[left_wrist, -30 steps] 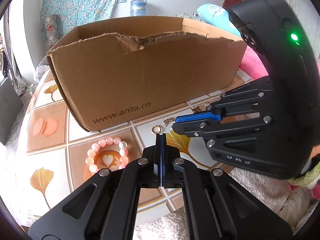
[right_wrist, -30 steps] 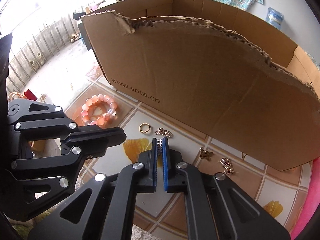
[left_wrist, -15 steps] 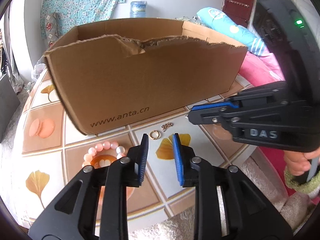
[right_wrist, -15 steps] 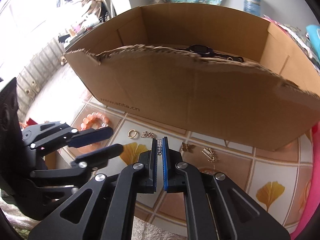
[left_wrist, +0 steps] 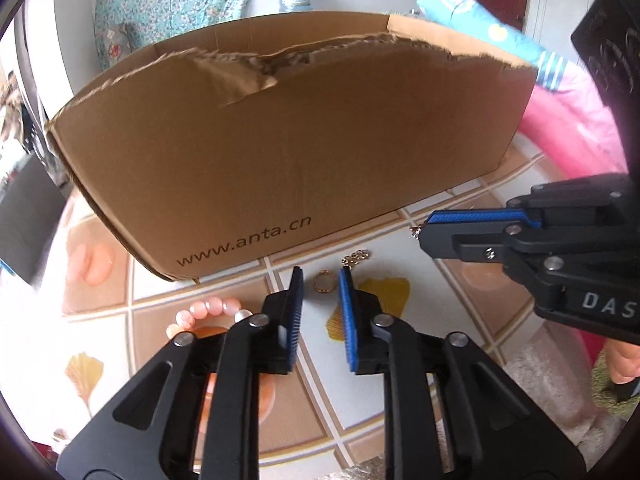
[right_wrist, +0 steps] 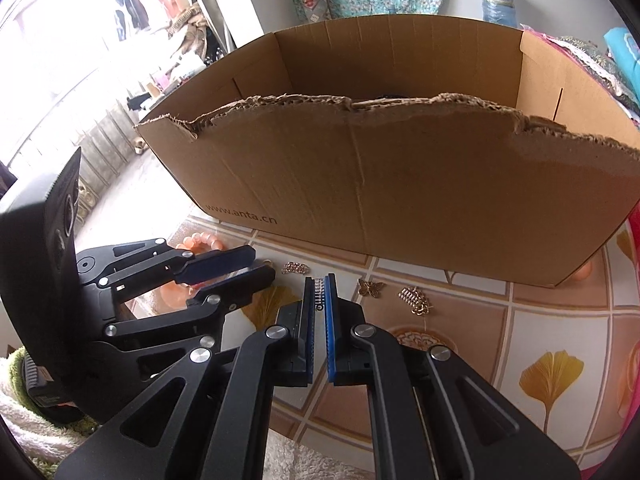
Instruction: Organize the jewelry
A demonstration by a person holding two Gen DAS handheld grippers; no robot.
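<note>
- My left gripper (left_wrist: 320, 284) is spread wide around the gold ring (left_wrist: 323, 281), flat on the tabletop by the cardboard box (left_wrist: 280, 148).
- Right gripper (right_wrist: 319, 292) is pinched on a small beaded piece (right_wrist: 318, 294).
- Ring's thin, so I could easily skid it away on closing.

Daylight, bright and diffuse in both views. In the right wrist view the window area at upper left is blown out to white. Glare lies on the glossy table (right_wrist: 552, 322) tiles. The cardboard box (left_wrist: 280, 152) shows motion blur in the left wrist view, worst at the left edge. Fisheye bending and dark vignetting mark all corners.
</note>
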